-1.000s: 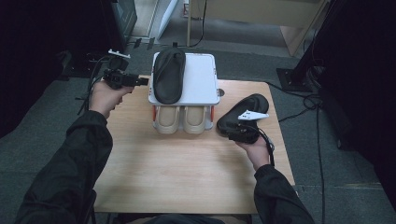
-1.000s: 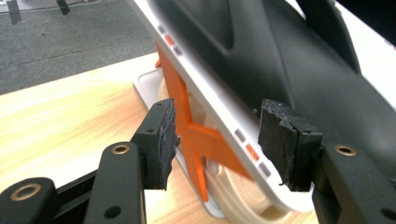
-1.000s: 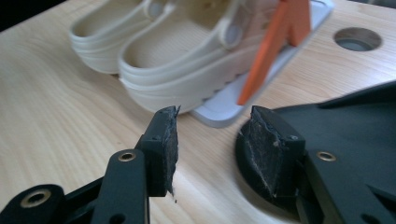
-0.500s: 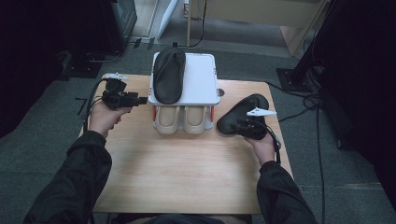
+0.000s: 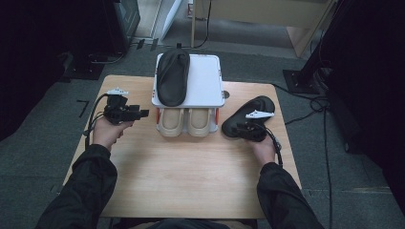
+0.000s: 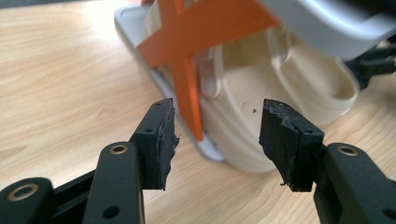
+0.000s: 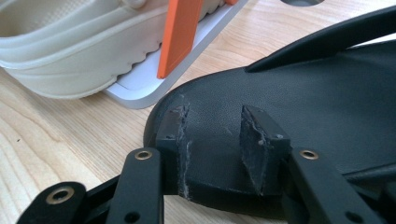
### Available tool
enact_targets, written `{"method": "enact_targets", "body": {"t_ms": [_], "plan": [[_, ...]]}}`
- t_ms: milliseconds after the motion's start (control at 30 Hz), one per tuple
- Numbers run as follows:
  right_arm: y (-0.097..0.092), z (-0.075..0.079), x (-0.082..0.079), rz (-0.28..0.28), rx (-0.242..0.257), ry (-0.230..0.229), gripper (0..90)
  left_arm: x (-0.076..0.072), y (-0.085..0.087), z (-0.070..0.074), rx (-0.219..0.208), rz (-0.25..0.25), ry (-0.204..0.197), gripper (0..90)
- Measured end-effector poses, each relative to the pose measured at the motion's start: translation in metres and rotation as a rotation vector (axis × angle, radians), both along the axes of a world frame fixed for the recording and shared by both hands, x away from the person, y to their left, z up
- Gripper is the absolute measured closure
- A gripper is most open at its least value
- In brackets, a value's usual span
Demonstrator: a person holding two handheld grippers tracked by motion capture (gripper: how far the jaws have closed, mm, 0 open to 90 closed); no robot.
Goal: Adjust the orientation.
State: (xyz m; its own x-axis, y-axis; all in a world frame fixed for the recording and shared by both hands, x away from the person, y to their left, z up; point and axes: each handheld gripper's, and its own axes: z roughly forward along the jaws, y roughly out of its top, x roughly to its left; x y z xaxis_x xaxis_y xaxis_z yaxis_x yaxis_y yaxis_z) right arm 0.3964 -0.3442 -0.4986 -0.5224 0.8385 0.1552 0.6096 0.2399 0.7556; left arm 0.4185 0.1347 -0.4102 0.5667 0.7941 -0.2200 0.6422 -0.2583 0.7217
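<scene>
Left gripper [image 5: 128,113] now drawn back from the rack [image 5: 205,81] toward the table [image 5: 191,171] edge, jaws spread and empty. On the rack top, one black slipper [image 5: 173,76]; beneath, cream shoes [image 5: 186,121]. Right gripper [image 7: 215,140] pinching second black slipper [image 7: 303,102], flat on table.

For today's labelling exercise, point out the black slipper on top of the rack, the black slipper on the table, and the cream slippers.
Black slipper on rack [image 5: 173,76]: high view, middle of its sole.
Black slipper on table [image 5: 253,112]: high view, upper strap.
Cream slippers [image 5: 184,121]: high view, front ends.
</scene>
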Motion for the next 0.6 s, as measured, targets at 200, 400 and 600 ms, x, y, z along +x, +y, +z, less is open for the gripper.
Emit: {"method": "enact_targets", "body": {"t_ms": [200,400,600], "plan": [[0.000,-0.003,0.000,-0.012,-0.014,-0.002,66.9,-0.004,0.001,-0.005,-0.035,-0.006,-0.008,45.9],[0.000,-0.003,-0.001,-0.031,-0.006,0.006,70.0,-0.005,0.001,-0.010,-0.056,-0.008,0.008,46.2],[0.001,-0.001,-0.004,-0.025,-0.029,0.006,71.2,-0.004,0.003,-0.017,-0.055,0.008,0.009,47.0]]}}
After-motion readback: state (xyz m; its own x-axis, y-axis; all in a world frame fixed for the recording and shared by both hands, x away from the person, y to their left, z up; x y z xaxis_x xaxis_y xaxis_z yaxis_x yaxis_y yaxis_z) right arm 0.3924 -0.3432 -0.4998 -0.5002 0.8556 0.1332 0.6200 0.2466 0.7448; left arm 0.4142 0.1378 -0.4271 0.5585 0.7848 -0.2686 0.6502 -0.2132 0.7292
